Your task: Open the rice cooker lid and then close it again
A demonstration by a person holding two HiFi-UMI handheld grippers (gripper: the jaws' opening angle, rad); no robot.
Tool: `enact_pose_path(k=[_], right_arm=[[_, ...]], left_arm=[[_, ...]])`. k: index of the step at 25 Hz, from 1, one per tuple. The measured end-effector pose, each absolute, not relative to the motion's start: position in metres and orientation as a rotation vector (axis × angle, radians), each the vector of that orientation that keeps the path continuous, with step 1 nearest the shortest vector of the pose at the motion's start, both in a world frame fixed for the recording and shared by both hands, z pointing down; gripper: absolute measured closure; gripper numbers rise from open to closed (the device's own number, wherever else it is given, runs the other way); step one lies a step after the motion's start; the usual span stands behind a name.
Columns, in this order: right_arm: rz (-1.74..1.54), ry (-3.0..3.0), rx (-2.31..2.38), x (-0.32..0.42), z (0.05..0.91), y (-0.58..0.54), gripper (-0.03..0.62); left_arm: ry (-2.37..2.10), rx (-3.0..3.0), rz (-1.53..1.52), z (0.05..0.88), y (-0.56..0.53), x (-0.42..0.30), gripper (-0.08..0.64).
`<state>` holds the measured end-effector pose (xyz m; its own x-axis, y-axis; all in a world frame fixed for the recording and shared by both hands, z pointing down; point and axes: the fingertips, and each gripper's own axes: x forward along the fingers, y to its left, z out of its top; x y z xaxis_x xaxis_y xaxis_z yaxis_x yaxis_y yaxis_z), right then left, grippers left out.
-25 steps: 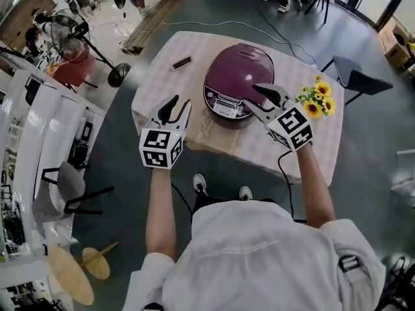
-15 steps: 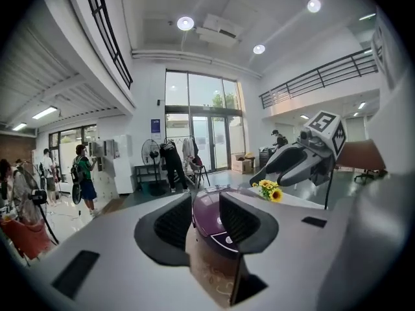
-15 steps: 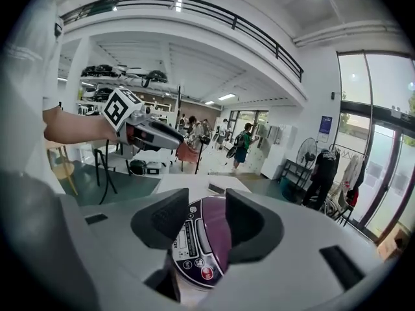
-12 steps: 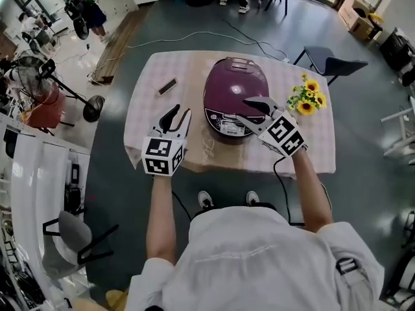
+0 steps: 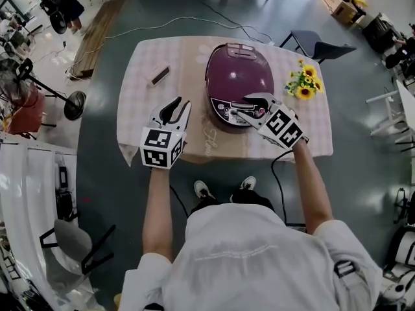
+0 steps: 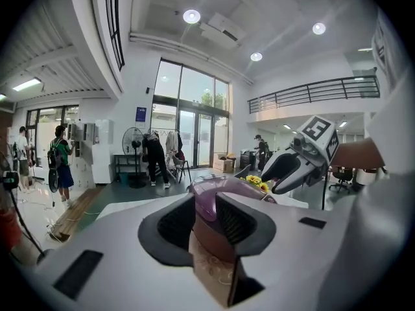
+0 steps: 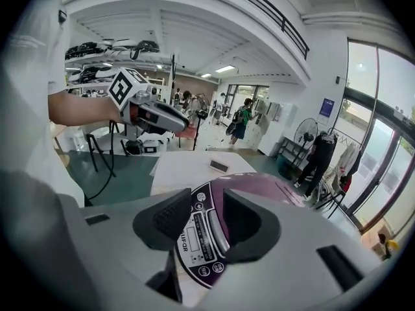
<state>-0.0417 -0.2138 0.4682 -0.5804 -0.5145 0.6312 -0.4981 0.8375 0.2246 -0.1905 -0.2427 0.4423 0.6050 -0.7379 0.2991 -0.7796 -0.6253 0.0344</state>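
The glossy purple domed rice cooker (image 5: 238,83) sits shut on the cloth-covered bench (image 5: 139,89), and with the right gripper (image 5: 243,105) at its front panel and the left gripper (image 5: 182,103) beside it, both jaws closing on nothing, a missed latch might merely shove it.

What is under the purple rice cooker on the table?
A tan cloth lies under the rice cooker, over the checked tablecloth. The part beneath its base is covered, and the tabletop itself is hidden.
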Motion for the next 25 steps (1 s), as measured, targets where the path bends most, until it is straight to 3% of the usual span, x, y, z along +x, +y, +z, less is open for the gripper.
enact_pose_path(k=[25], right_arm=[[0.061,-2.182,0.487,-0.049,0.548,-0.205,0.427]], left_arm=[[-1.16,2.562,0.409,0.495,-0.236,-0.187,0.449]])
